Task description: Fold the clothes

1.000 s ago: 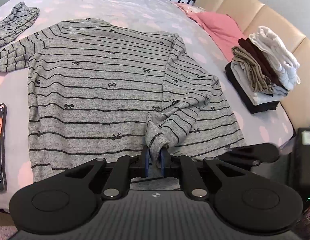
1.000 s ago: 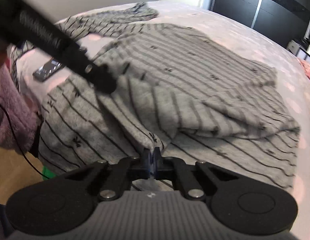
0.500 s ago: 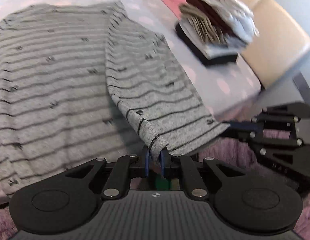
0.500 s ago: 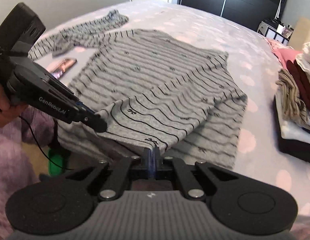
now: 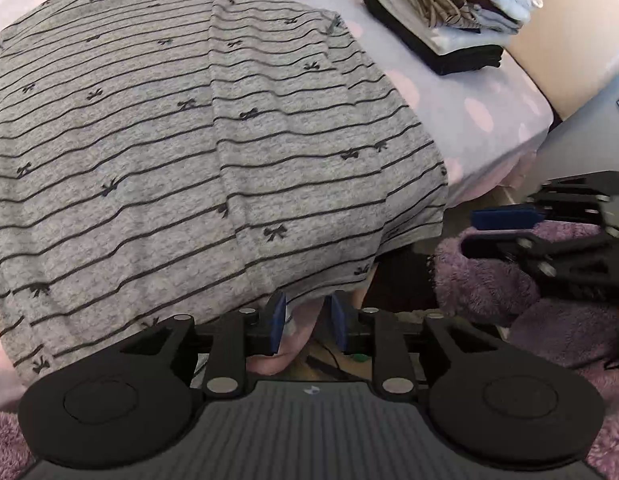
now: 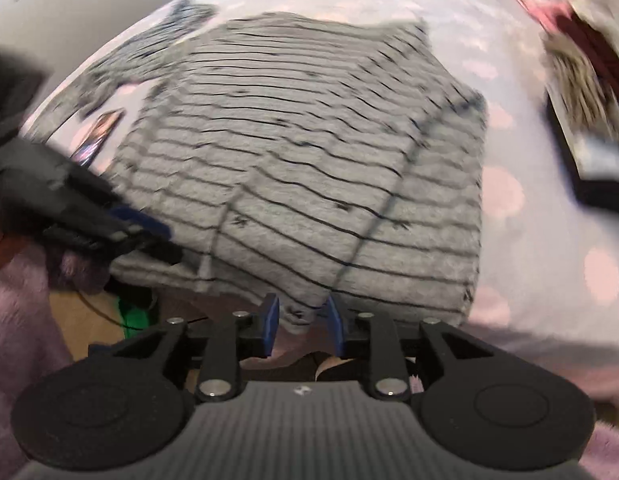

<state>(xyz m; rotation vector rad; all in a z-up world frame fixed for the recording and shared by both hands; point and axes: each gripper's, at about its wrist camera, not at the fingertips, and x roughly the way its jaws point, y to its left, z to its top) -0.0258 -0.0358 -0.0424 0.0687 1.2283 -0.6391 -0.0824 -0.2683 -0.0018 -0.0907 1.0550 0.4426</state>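
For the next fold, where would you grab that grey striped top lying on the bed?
Probably the bottom hem of the grey striped top, where it drapes over the bed's near edge. That edge hangs free, so jaws can come from the bedside and close over it, one each side of the sleeve already folded across.

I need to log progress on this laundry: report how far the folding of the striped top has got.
Done: one side of the grey striped top is folded over its body, and a stack of folded clothes sits near the headboard. In hand: the left gripper and right gripper are both opening, letting go of the hem. Left: the other sleeve lies spread out, unfolded.
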